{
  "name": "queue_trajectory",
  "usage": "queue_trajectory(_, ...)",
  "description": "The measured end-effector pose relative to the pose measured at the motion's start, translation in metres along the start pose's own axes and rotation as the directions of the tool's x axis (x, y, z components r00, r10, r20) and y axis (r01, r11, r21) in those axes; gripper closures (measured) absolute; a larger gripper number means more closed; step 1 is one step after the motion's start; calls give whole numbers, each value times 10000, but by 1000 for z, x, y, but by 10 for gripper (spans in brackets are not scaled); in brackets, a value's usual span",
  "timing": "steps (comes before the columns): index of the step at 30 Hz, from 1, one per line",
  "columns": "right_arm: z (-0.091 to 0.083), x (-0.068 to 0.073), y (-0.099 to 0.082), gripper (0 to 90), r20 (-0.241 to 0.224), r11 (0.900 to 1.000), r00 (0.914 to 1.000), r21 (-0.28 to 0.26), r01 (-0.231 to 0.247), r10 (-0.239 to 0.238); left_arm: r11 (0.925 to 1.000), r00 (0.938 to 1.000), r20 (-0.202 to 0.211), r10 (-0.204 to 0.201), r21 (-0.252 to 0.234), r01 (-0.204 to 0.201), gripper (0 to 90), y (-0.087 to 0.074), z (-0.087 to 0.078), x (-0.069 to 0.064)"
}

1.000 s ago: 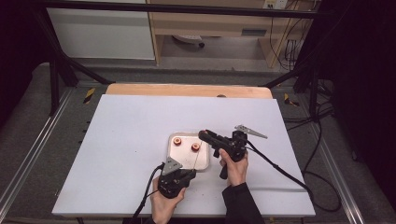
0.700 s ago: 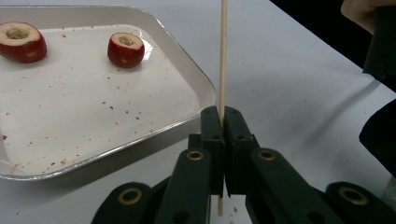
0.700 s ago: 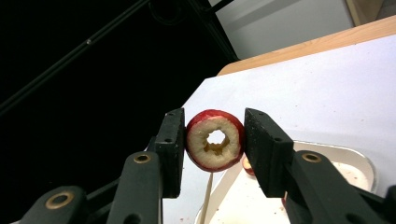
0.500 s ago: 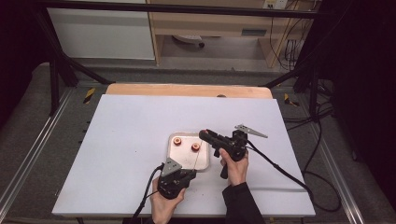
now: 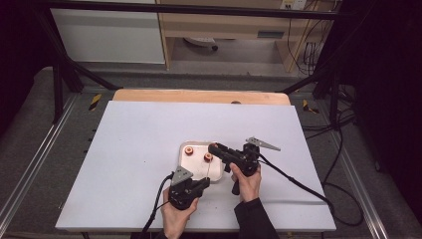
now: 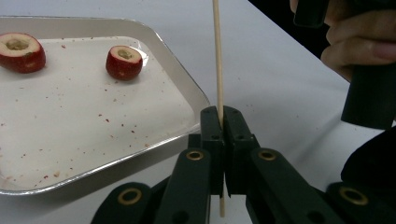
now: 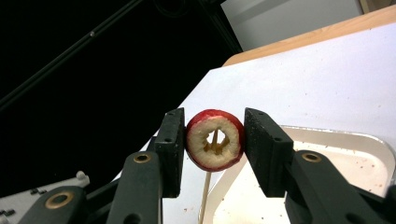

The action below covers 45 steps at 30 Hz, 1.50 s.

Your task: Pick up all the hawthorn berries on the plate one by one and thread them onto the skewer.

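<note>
Your left gripper (image 6: 219,140) fingers pinch the skewer (image 6: 217,56) upright beside the tray (image 6: 177,79). Your right gripper (image 7: 212,140) fingers clamp a cored red fruit ring (image 7: 215,139), apparently threaded over the skewer tip. Two fruit pieces (image 6: 123,61) sit on the tray, clear of both.

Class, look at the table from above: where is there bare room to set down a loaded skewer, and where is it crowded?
Free: the white table left of the tray, and the strip between tray and wooden edge. Crowded: around the tray's near right corner, where both hand-held grippers, left and right, meet with skewer and fruit ring.

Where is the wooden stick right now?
The wooden stick stands upright, pinched in the left gripper, just right of the tray in the left gripper view.
</note>
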State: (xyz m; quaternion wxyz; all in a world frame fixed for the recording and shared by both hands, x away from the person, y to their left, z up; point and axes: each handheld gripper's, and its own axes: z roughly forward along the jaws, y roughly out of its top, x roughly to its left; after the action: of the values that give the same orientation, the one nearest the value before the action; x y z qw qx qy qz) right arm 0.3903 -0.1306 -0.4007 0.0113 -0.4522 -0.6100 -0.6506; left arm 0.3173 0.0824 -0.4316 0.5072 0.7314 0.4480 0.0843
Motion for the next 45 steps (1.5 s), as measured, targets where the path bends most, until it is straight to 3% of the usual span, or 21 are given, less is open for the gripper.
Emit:
queue_trajectory(9,-1,3,-9,602,-21,9992,9999,386,142,-141,9999,10000,-29,-85,62,85,883,5,4,3)
queue_trajectory(18,3,6,-31,603,-247,9899,9988,1345,448,-419,9999,9997,-229,31,116,-29,884,15,5,9)
queue_trajectory(29,2,5,-33,603,-62,9847,9974,1590,717,-716,9988,9994,-174,308,375,-301,885,15,8,11)
queue_trajectory(31,4,6,-34,603,-136,9803,9976,1850,693,-680,9991,9993,-212,307,285,-301,885,16,7,12)
queue_trajectory(35,4,6,-33,599,-209,9829,9977,1716,664,-637,9987,9986,-239,465,231,-459,884,18,5,12)
queue_trajectory(39,3,7,-31,524,-130,9835,9958,1560,915,-906,9974,9977,-323,589,439,-575,883,14,3,16)
queue_trajectory(45,-4,4,-15,322,146,9712,9880,1861,1487,-1540,9919,9922,-553,1113,669,-1075,883,6,-7,27)
